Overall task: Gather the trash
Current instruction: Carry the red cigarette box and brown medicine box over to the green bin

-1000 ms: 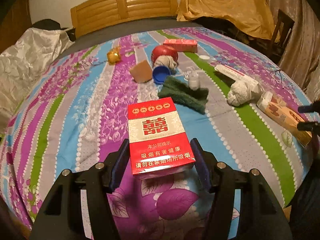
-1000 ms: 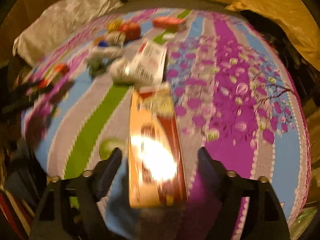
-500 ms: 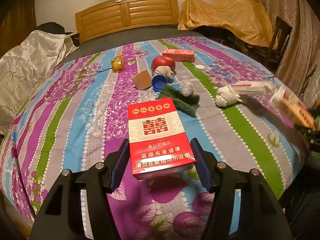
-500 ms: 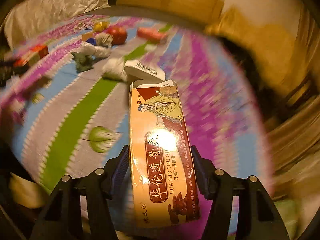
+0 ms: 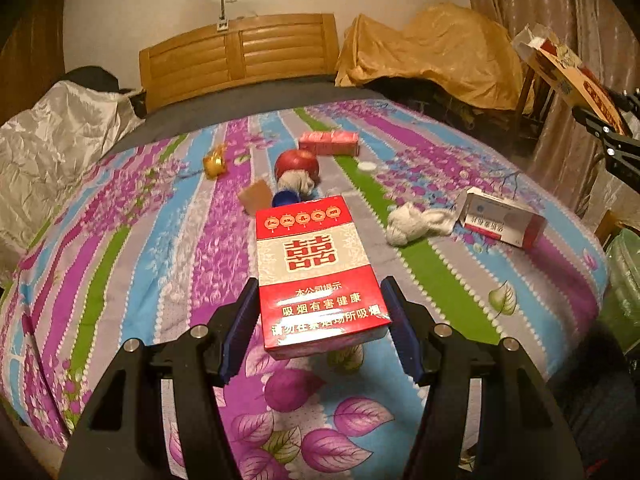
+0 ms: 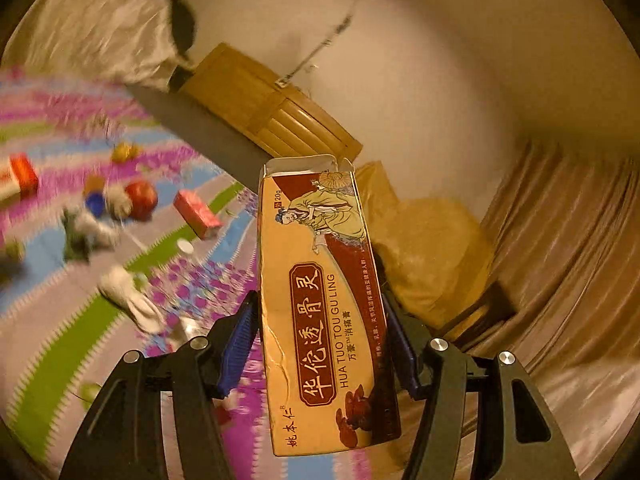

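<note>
Lifted off the bedspread [image 5: 120, 248], right gripper [image 6: 320, 320] clamps ointment box [image 6: 324, 312]; left gripper [image 5: 320, 312] clamps cigarette pack [image 5: 316, 272]; background blurred.

The red cigarette pack [image 5: 318, 276] in my left claw [image 5: 320, 328] reads "吸烟有害健康" under a 囍 sign, and the tan carton [image 6: 324, 312] in my right claw [image 6: 320, 344] reads "华佗透骨灵", "HUA TUO TOU GU LING" and, toward twelve o'clock, "20g".

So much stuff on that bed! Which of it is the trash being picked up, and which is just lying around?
In hand:
- red cigarette pack, in the left gripper
- long orange box, in the right gripper

Lying on the bedspread, possibly next:
- white and red box
- white rag
- pink box
- blue cap
- apple
</note>
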{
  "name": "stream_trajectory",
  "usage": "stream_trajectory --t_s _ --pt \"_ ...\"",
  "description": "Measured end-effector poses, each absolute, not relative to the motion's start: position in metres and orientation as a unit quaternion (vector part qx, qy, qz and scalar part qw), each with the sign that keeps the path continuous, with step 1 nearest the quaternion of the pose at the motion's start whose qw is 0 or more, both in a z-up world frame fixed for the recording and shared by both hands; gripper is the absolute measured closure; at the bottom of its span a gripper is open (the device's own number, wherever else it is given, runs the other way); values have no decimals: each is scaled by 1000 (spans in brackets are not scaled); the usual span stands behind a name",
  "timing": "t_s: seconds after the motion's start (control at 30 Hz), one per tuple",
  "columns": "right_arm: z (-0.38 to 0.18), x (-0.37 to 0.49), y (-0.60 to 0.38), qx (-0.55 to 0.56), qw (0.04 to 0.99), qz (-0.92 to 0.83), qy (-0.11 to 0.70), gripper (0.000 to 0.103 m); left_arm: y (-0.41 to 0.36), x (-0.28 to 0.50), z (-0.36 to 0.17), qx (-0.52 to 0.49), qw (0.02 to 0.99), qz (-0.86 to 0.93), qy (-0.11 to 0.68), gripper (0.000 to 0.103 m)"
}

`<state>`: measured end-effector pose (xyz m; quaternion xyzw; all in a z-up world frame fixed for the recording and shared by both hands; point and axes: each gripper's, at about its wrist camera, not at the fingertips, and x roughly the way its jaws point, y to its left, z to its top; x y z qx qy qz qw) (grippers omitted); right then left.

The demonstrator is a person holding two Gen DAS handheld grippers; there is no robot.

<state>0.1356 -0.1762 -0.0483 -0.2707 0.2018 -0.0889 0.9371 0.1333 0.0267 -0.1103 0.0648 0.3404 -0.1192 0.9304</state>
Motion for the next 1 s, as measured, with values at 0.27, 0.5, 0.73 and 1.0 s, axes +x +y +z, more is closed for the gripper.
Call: stream_trajectory --t_s 0.27,0.5,0.73,1.0 --pt "-33 78 -233 11 965 -24 261 42 0 137 -88 84 935 -125 322 45" --pt "-36 38 -249 13 965 -43 260 41 -46 143 -68 102 931 -146 317 45" --pt "-31 -10 -294 50 964 -84 249 41 -106 150 -49 108 925 -176 318 45" --pt "-25 -56 -356 81 956 -156 236 41 -189 150 -32 128 913 -234 310 44"
